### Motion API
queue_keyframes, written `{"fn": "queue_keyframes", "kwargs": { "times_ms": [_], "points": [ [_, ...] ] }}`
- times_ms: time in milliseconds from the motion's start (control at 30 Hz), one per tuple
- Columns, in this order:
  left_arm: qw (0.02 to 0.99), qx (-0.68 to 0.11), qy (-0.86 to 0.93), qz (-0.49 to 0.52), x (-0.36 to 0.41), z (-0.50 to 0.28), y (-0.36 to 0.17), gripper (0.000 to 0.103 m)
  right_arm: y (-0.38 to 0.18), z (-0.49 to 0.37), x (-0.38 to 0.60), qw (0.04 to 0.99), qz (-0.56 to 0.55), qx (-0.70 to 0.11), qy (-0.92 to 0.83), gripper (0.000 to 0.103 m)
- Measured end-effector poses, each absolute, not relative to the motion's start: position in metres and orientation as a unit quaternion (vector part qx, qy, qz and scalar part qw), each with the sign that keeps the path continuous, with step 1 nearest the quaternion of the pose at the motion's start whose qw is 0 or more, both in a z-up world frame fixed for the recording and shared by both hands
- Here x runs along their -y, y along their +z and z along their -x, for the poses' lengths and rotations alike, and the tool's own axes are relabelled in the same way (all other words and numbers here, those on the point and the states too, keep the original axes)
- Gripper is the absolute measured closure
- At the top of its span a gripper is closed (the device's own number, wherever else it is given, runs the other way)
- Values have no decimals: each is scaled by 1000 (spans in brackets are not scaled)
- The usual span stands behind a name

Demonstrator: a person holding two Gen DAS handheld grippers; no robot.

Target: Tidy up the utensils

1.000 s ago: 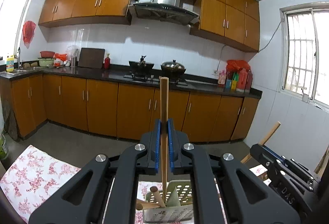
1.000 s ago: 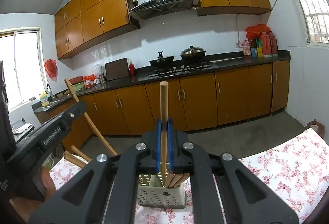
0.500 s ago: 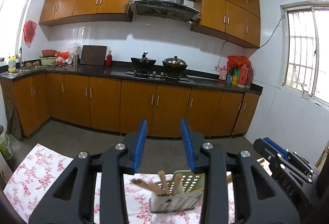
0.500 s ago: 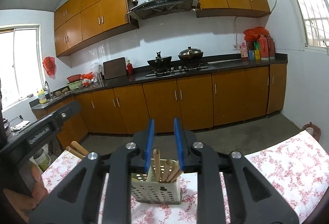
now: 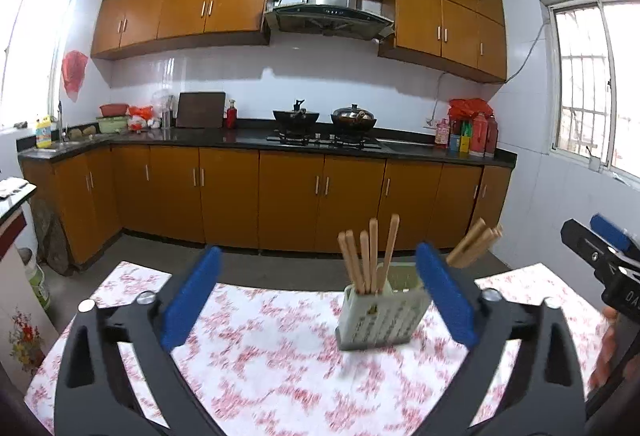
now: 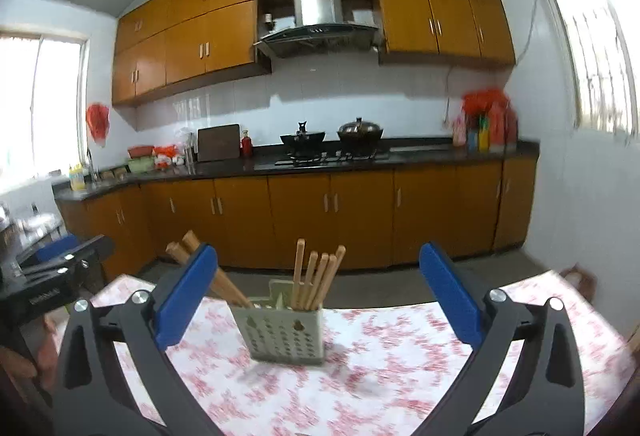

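A pale perforated utensil holder (image 5: 380,316) stands on the floral tablecloth (image 5: 260,356), with several wooden chopsticks (image 5: 368,260) upright in one compartment and more (image 5: 474,242) leaning out of the far side. My left gripper (image 5: 320,296) is wide open and empty, back from the holder. In the right wrist view the holder (image 6: 286,332) holds upright chopsticks (image 6: 316,276) and leaning ones (image 6: 208,272). My right gripper (image 6: 316,296) is wide open and empty, back from the holder.
The right gripper (image 5: 604,264) shows at the right edge of the left wrist view, the left gripper (image 6: 52,276) at the left edge of the right wrist view. Kitchen cabinets and counter (image 5: 320,147) lie beyond the table's far edge.
Both grippers let go of their chopsticks into the holder, opened wide and pulled back from it.
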State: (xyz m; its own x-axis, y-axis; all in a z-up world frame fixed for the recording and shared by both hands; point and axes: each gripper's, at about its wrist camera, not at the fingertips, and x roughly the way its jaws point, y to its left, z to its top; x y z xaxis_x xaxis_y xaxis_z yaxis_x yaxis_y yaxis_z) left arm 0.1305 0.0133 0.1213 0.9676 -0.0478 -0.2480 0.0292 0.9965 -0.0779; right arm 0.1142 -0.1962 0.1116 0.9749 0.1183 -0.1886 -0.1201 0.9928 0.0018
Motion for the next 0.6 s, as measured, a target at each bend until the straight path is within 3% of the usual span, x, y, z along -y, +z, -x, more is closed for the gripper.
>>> {"fn": "queue_keyframes", "kwargs": {
  "times_ms": [367,600],
  "points": [
    [991,-135,4,7,-9,-63,76,2,62,-42,199,988,-46,-136,59,4],
    [990,-141,5,14,-10,-36,49,2,31,-28,189,986,-23,-155,48,4]
  ]
}}
